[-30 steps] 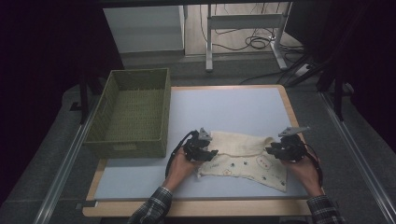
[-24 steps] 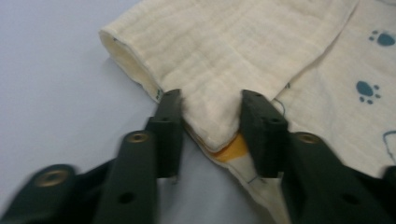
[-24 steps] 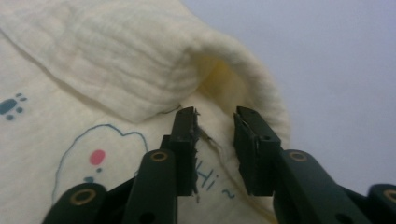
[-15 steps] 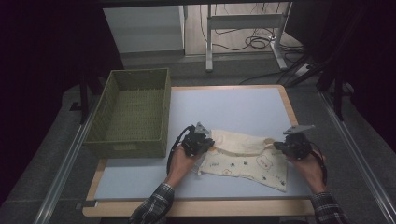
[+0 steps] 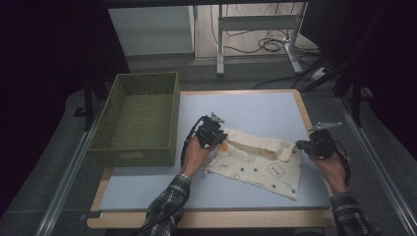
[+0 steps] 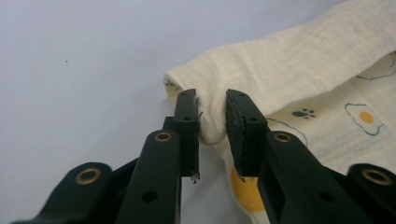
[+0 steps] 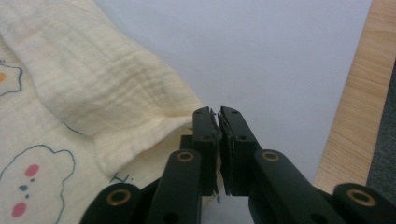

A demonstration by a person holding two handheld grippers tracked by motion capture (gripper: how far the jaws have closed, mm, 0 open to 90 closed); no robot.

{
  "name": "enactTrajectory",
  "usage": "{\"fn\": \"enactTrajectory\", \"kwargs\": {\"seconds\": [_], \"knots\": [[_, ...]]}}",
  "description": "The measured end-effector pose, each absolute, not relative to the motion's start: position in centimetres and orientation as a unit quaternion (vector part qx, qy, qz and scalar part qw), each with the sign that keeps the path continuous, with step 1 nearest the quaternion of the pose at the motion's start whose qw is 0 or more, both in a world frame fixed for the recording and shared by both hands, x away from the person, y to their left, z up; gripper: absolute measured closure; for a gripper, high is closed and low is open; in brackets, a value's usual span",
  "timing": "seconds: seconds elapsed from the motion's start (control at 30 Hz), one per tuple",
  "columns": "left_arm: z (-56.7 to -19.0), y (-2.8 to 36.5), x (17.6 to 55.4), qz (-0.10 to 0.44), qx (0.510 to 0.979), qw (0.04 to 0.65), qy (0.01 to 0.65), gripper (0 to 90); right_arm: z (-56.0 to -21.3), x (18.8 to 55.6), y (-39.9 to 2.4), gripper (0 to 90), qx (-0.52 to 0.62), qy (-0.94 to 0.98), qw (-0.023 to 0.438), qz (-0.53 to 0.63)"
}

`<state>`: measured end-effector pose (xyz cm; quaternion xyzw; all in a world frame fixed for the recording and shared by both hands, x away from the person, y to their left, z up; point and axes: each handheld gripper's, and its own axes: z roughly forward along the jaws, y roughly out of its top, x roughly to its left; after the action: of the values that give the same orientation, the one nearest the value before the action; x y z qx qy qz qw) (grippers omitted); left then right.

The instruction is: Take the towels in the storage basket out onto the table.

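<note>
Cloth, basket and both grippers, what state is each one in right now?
Cloth: far edge folded over, lying partly on the table, pinched at two corners.
Basket: upright, nothing in it.
Left gripper: shut on the cloth's fold.
Right gripper: shut on the cloth's edge.

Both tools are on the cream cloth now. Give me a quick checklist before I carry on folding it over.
1. Left tool pinching a fold of the cloth: ok.
2. Right tool gripping the cloth's edge: cannot tell; jaws nearly shut, fabric beside them.
3. Top edge already folded over, forming a band between the tools: ok.
4. Blue table surface beyond the cloth free of things: ok.
5. Green basket apart from the cloth: ok.
</note>
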<state>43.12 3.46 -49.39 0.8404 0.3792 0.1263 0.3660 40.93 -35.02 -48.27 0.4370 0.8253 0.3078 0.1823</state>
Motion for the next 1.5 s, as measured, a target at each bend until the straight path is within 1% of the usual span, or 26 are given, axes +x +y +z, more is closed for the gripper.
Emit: {"fn": "enactTrajectory", "kwargs": {"seconds": [0.1, 0.27, 0.37, 0.47, 0.6, 0.67, 0.73, 0.77, 0.8, 0.83, 1.0, 1.03, 1.1, 1.13, 1.17, 1.2, 1.23, 1.27, 1.3, 1.33, 1.43, 1.5], "knots": [[-49.6, 3.8, 43.2, 0.119, 0.84, 0.366, 0.382, 79.3, -47.9, 40.3, -35.2, 77.3, 0.439, 0.822, 0.177, 0.317], [-49.8, 3.8, 43.2, 0.114, 0.839, 0.369, 0.383, 80.7, -47.2, 38.5, -35.1, 76.4, 0.424, 0.828, 0.168, 0.325], [-50.0, 3.6, 43.2, 0.114, 0.838, 0.371, 0.384, 81.3, -47.4, 37.2, -34.5, 74.4, 0.414, 0.833, 0.145, 0.337], [-50.1, 3.5, 43.2, 0.113, 0.838, 0.371, 0.383, 81.7, -48.1, 36.9, -33.5, 72.0, 0.406, 0.84, 0.135, 0.334], [-50.1, 3.5, 43.2, 0.112, 0.838, 0.372, 0.384, 81.9, -49.3, 37.4, -32.0, 65.6, 0.392, 0.849, 0.133, 0.328], [-50.1, 3.6, 43.3, 0.11, 0.838, 0.372, 0.384, 82.2, -49.7, 37.5, -31.6, 65.5, 0.388, 0.852, 0.138, 0.323], [-50.2, 3.6, 43.3, 0.108, 0.838, 0.372, 0.385, 82.8, -50.7, 37.9, -30.9, 72.4, 0.381, 0.862, 0.15, 0.299], [-50.3, 3.6, 43.3, 0.107, 0.838, 0.372, 0.384, 83.0, -50.8, 37.8, -30.8, 78.1, 0.373, 0.864, 0.166, 0.295], [-50.3, 3.6, 43.3, 0.107, 0.838, 0.372, 0.384, 83.3, -50.8, 37.8, -30.8, 78.1, 0.373, 0.864, 0.166, 0.295], [-50.4, 3.6, 43.3, 0.106, 0.839, 0.37, 0.384, 83.8, -50.8, 37.6, -30.7, 84.7, 0.369, 0.866, 0.173, 0.289], [-50.0, 3.6, 43.5, 0.108, 0.838, 0.375, 0.382, 84.3, -50.1, 37.6, -31.0, 86.2, 0.369, 0.869, 0.167, 0.283], [-49.3, 3.6, 43.8, 0.111, 0.836, 0.381, 0.38, 84.3, -49.3, 37.7, -31.3, 86.2, 0.373, 0.865, 0.165, 0.293], [-48.2, 3.6, 44.5, 0.119, 0.832, 0.386, 0.38, 84.4, -48.2, 38.0, -31.7, 86.2, 0.375, 0.86, 0.172, 0.3], [-48.2, 3.6, 44.5, 0.119, 0.832, 0.386, 0.38, 84.3, -48.2, 38.0, -31.7, 86.2, 0.375, 0.86, 0.172, 0.3], [-46.8, 3.4, 45.5, 0.134, 0.827, 0.392, 0.381, 84.3, -46.7, 38.8, -32.1, 86.2, 0.379, 0.854, 0.188, 0.304], [-46.8, 3.4, 45.5, 0.134, 0.827, 0.392, 0.381, 84.1, -46.7, 38.8, -32.1, 86.2, 0.379, 0.854, 0.188, 0.304], [-46.1, 3.3, 46.2, 0.14, 0.822, 0.396, 0.384, 82.8, -45.2, 40.2, -32.4, 85.2, 0.389, 0.844, 0.203, 0.31], [-45.5, 3.1, 46.9, 0.145, 0.818, 0.398, 0.389, 82.8, -45.2, 40.2, -32.4, 85.2, 0.389, 0.844, 0.203, 0.31], [-44.5, 2.8, 47.9, 0.165, 0.81, 0.392, 0.404, 67.8, -43.8, 41.8, -32.9, 78.8, 0.409, 0.828, 0.223, 0.312], [-44.2, 2.8, 48.1, 0.169, 0.805, 0.395, 0.409, 61.0, -43.2, 42.4, -33.1, 74.1, 0.421, 0.821, 0.225, 0.313], [-43.7, 3.0, 47.5, 0.179, 0.802, 0.401, 0.405, 51.5, -42.1, 42.7, -33.6, 72.1, 0.434, 0.811, 0.223, 0.323], [-44.1, 3.3, 46.8, 0.179, 0.806, 0.398, 0.401, 50.0, -42.2, 42.1, -33.7, 71.5, 0.426, 0.815, 0.217, 0.328]]}}
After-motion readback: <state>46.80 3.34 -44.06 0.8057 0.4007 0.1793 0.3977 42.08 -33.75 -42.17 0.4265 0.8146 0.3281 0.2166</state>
